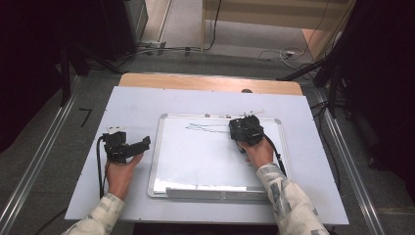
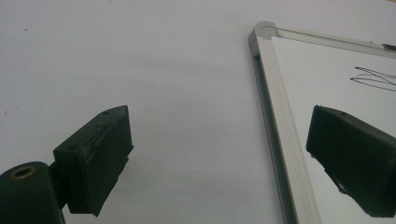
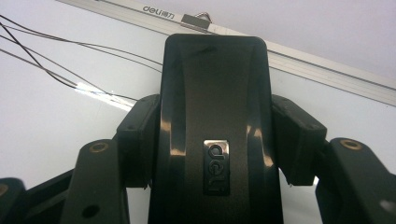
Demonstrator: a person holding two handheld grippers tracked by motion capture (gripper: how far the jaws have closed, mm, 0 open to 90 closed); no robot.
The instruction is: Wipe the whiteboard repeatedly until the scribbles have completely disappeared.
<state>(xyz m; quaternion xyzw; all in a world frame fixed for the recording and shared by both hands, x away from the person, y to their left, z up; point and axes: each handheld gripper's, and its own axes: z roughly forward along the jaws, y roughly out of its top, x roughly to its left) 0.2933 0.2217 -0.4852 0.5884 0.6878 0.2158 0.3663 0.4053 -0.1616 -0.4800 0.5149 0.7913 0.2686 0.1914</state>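
Both sleeves are pale cream with a scattered grey-brown print, cuffs ending at the wrists. Each tool is matt black: the left tool (image 1: 128,147) carries a small white block on top and trails a black cable down beside the forearm; the right tool (image 1: 244,130) has its own black cable looping back. The jaws are blocky black pads on arms with brass-ringed screw holes.

My count: one whiteboard (image 1: 195,161), one black eraser (image 3: 215,130), two grippers, left gripper (image 1: 128,148) and right gripper (image 1: 243,128), one table (image 1: 132,98).
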